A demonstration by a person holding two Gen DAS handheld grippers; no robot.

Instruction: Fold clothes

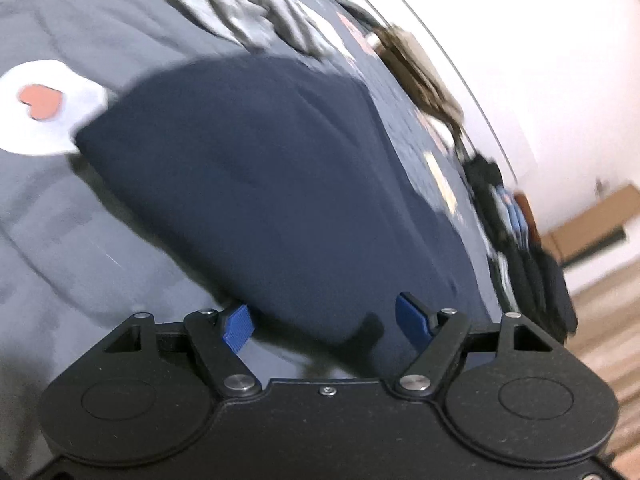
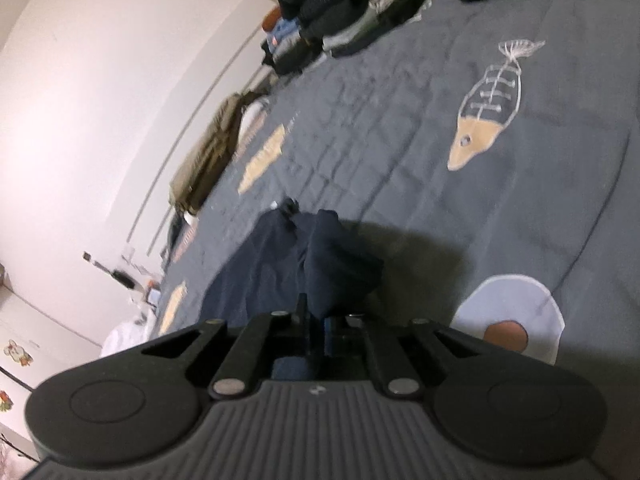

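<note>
A navy garment (image 1: 260, 184) lies in a rounded, folded heap on the grey bedspread (image 1: 80, 240). My left gripper (image 1: 324, 322) hovers at its near edge, open, with both blue pads (image 1: 237, 326) spread wide and nothing pinched between them. In the right wrist view the same navy garment (image 2: 296, 264) bunches up and runs straight into my right gripper (image 2: 316, 322). Its fingers are drawn together on a fold of the cloth. The pinched part is hidden behind the fingers.
A crumpled grey striped garment (image 1: 248, 8) lies beyond the navy one. Stacks of dark folded clothes (image 2: 340, 8) and an olive garment (image 2: 212, 152) line the bed's wall side. The bedspread (image 2: 400, 140) bears a fish print (image 2: 486, 112) and a white patch (image 1: 44, 108). Wooden floor (image 1: 608, 320) shows at right.
</note>
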